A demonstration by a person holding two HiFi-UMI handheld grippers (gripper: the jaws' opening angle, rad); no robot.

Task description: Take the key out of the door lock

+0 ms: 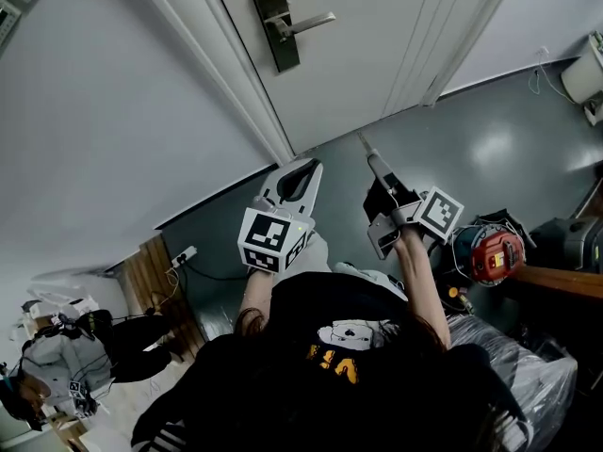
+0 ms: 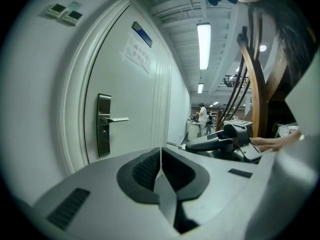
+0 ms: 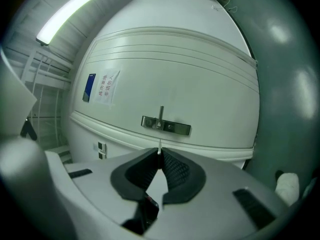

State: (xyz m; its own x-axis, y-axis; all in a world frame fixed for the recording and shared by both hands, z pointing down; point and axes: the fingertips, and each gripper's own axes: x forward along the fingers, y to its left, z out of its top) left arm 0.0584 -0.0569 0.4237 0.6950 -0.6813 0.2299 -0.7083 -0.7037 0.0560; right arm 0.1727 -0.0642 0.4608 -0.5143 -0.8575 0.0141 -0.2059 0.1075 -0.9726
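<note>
The white door (image 1: 367, 36) carries a steel lock plate (image 1: 275, 24) with a lever handle (image 1: 309, 21); I cannot make out a key in the keyhole below the lever. The plate also appears in the left gripper view (image 2: 103, 125) and, turned sideways, in the right gripper view (image 3: 166, 126). My left gripper (image 1: 309, 165) is held well short of the door, jaws shut and empty (image 2: 161, 153). My right gripper (image 1: 367, 151) is beside it, also shut on nothing (image 3: 160, 153), and it points at the lock plate from a distance.
A white door frame (image 1: 217, 64) runs left of the lock. A red and black machine (image 1: 490, 252) sits on the grey floor at right, and a power strip (image 1: 183, 253) lies at left. A paper notice (image 2: 138, 54) hangs on the door. A person (image 2: 202, 114) stands far down the corridor.
</note>
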